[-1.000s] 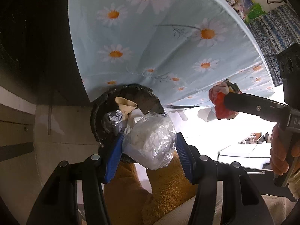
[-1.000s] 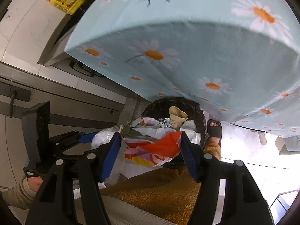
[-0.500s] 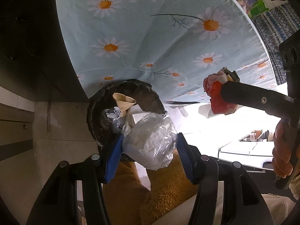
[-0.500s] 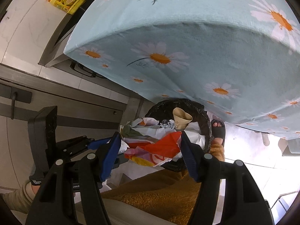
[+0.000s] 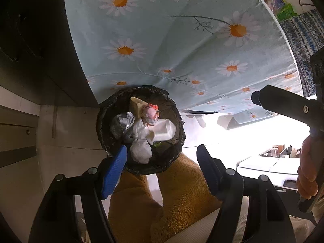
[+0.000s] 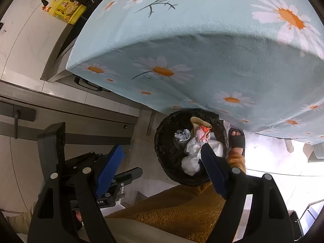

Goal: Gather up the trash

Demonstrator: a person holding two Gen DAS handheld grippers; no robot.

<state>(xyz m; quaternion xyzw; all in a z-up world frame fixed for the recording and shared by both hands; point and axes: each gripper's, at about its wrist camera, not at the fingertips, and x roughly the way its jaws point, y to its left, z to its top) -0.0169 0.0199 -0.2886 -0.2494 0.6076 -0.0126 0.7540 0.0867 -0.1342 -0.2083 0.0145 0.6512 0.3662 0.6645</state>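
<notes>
Hovering above the black-lined trash bin (image 5: 139,128) that stands on the floor just beside the daisy-cloth table (image 5: 182,40), the left gripper (image 5: 162,168) and right gripper (image 6: 162,170) both have wide, empty fingers, so the crumpled trash (image 5: 141,133) lies inside the bin.

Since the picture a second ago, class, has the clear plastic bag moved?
Yes. It left the left gripper, now open, and dropped into the bin, where the bag lies among the other trash.
</notes>
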